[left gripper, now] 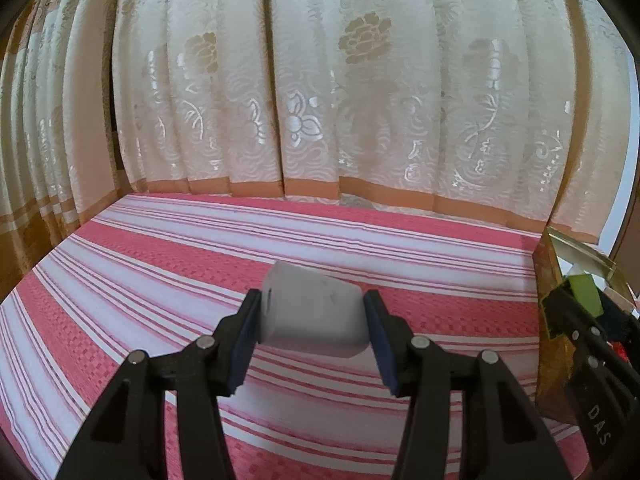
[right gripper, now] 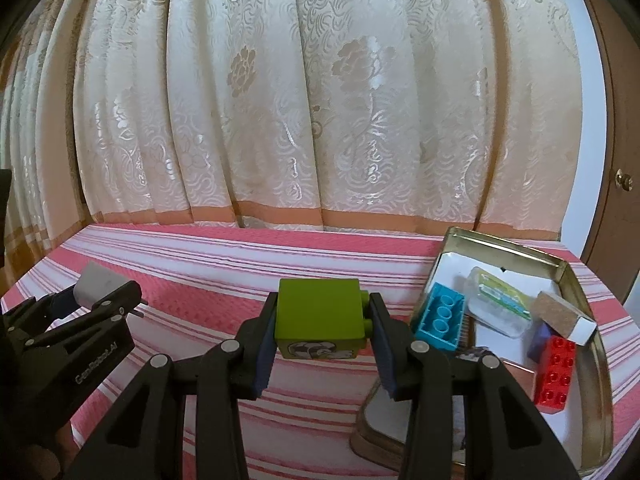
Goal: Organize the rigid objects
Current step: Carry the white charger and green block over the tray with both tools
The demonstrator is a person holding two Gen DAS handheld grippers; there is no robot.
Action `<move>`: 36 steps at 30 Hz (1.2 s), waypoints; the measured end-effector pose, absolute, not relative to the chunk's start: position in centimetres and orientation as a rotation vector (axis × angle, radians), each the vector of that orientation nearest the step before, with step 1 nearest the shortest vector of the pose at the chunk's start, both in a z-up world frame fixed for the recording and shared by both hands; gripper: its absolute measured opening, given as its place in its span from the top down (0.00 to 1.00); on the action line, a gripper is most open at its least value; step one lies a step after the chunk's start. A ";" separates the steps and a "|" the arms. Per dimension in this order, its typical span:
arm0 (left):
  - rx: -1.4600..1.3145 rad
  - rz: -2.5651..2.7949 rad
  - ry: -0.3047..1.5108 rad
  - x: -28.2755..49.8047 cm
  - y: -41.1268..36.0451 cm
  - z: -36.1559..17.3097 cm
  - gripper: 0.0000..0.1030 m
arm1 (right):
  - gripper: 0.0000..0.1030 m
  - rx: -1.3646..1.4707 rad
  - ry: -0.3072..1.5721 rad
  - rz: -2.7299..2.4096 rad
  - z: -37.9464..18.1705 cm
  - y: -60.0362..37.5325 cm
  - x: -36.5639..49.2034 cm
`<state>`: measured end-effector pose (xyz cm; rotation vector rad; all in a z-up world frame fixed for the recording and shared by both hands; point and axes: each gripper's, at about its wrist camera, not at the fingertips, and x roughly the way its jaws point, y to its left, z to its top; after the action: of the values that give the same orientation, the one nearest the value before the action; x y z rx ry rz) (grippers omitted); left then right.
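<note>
Closest to me, my left gripper (left gripper: 314,322) is clamped on a white rounded plastic block (left gripper: 314,314), its dark blue pads pressing both sides, and the block hangs clear above the pink-and-white striped bedcover (left gripper: 160,280). A small dark slot shows on the block's left face; what the block actually is I cannot tell. From the right wrist camera only one corner of it peeks out above the left gripper's black body.

My right gripper (right gripper: 323,322) holds a lime-green toy brick (right gripper: 318,312) between its pads. The brick's studs point sideways against the right pad, and a printed picture on its lower face is half cut off by the fingers. It too sits above the bedcover, near the front edge.

Off to the right lies an open gold-coloured metal tin (right gripper: 592,360), by the bedcover's right edge. Its near end is cut by the frame and partly hidden behind my right finger. Inside I make out a light-blue toy brick (right gripper: 440,316) at the left wall, a red studded toy brick (right gripper: 556,372) toward the right wall, a cork-faced white box (right gripper: 564,316) and a clear plastic packet with green print (right gripper: 496,306). A purple thing under the box is mostly hidden.

Beyond the far edge hangs a cream floral curtain (right gripper: 320,100), and a brown door with a knob (right gripper: 624,180) is clipped at the far right.
</note>
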<state>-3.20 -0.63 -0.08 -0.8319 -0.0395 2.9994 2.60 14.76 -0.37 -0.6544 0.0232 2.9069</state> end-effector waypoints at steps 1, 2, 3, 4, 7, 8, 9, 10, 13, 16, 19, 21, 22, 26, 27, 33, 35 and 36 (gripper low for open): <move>-0.833 2.996 -0.040 -3.1 -0.5 -0.1 0.50 | 0.56 -0.651 0.023 2.906 -0.3 14.9 2.7; -0.834 2.994 -0.041 -3.1 -0.3 -0.1 0.50 | 0.56 -0.646 0.024 2.906 -0.2 15.1 3.0; -0.834 2.992 -0.043 -3.1 -0.2 0.0 0.50 | 0.56 -0.642 0.025 2.905 -0.2 15.2 3.1; -0.832 2.989 -0.045 -3.0 0.0 0.0 0.50 | 0.56 -0.638 0.026 2.904 -0.1 15.4 3.2; -0.821 2.981 -0.052 -2.6 0.6 0.2 0.50 | 0.56 -0.624 0.038 2.900 0.0 16.1 3.6; -0.817 2.979 -0.053 -2.5 0.8 0.2 0.50 | 0.56 -0.618 0.044 2.899 0.1 16.4 3.8; -0.809 2.976 -0.052 -2.3 1.1 0.3 0.50 | 0.56 -0.614 0.046 2.897 0.1 16.6 3.9; -0.803 2.974 -0.050 -2.2 1.4 0.4 0.50 | 0.56 -0.609 0.048 2.895 0.1 16.9 4.0; -0.785 2.965 -0.040 -1.9 2.2 0.6 0.50 | 0.56 -0.600 0.055 2.890 0.2 17.5 4.4; -0.769 2.954 -0.039 -1.6 3.1 0.8 0.50 | 0.56 -0.585 0.059 2.887 0.3 18.2 4.9; -0.752 2.942 -0.030 -1.3 4.1 1.0 0.50 | 0.56 -0.559 0.060 2.887 0.6 18.8 5.5; -0.743 2.937 -0.029 -1.1 4.6 1.1 0.50 | 0.56 -0.534 0.059 2.888 0.8 19.3 6.0; -0.736 2.931 -0.027 -0.9 5.0 1.2 0.50 | 0.56 -0.522 0.062 2.890 0.9 19.5 6.2; -0.707 2.918 -0.025 -0.4 6.2 1.6 0.50 | 0.56 -0.476 0.069 2.882 1.4 20.6 7.1; -0.701 2.915 -0.025 -0.2 6.5 1.7 0.50 | 0.56 -0.468 0.072 2.878 1.5 21.0 7.3; -0.648 2.888 -0.015 0.6 8.8 2.5 0.50 | 0.56 -0.416 0.102 2.838 2.0 23.6 8.4; -0.636 2.877 -0.014 0.7 9.6 2.8 0.50 | 0.56 -0.412 0.112 2.821 2.1 24.6 8.6; -0.628 2.871 -0.010 0.8 10.0 2.9 0.50 | 0.56 -0.410 0.116 2.813 2.1 25.0 8.7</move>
<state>0.83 10.04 2.90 -0.6284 -0.0104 2.8710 8.68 25.00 2.11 -0.4101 0.1161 2.8126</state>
